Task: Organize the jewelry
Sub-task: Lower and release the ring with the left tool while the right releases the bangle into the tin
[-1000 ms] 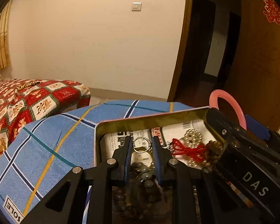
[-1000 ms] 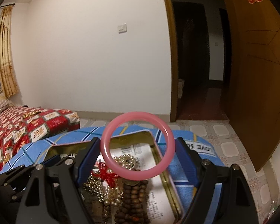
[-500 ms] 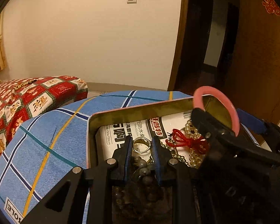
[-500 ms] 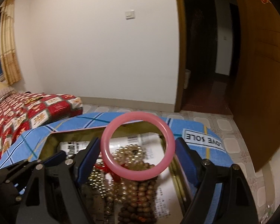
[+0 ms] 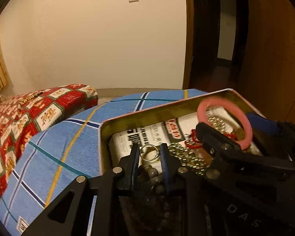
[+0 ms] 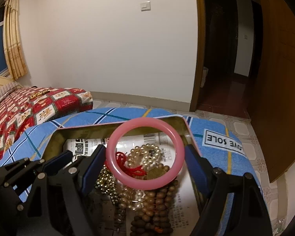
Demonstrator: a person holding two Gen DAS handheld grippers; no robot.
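Hiding tin (image 6: 55, 139) btm: pink bangle (image 6: 145, 155), beads (image 6: 155, 204).

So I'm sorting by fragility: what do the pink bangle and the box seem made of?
Pink bangle: glossy, faintly translucent, perhaps jade-like stone, glass or resin.
Box: thin brassy wall with a rolled rim, probably tin-plated metal.

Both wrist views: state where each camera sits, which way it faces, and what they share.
Left wrist: behind the left gripper, facing the tin; its fingers flank a silver ring.
Right wrist: behind the right gripper, over the tin, holding the pink bangle.
Shared: tin, bangle, blue blanket, red bedspread.
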